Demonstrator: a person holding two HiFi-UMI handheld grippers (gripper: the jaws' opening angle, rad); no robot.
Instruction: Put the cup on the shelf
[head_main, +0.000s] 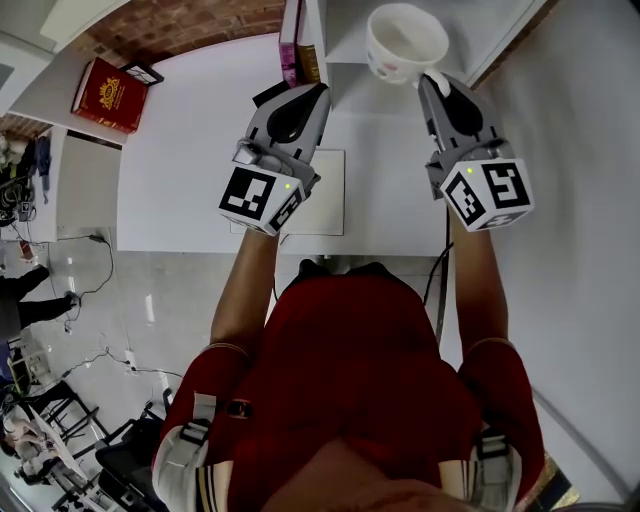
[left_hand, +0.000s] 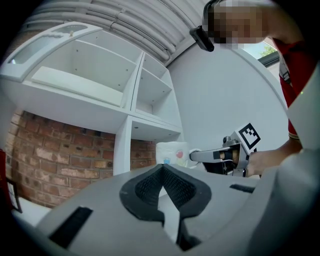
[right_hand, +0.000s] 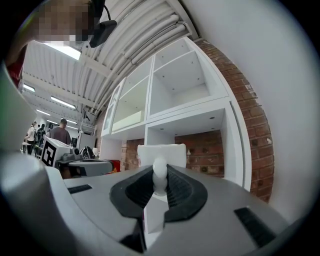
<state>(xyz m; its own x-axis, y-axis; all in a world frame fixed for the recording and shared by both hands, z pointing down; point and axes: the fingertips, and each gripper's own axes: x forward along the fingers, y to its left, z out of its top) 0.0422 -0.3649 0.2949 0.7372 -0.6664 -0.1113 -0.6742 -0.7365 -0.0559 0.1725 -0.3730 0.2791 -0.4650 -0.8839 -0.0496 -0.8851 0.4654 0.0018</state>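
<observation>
We've got the right gripper (right_hand: 159, 176) clamped on the handle of the cup (right_hand: 161, 152). The cup hangs just in front of the shelf (right_hand: 186, 118), roughly level with its lower opening and not on a board yet. The left gripper (left_hand: 163, 169) is squeezed shut on nothing, also in front of the shelf, to the cup's left.

Our take on doing this bit well: go straight into 1 bay of the shelf with the cup upright. Steer clear of the shelf's upright divider and the books (head_main: 297, 45) at its left side. Get the base flat on the board before the 2 jaws let go. We can't really judge the gap under the cup from here, so we'd lower it slowly.
</observation>
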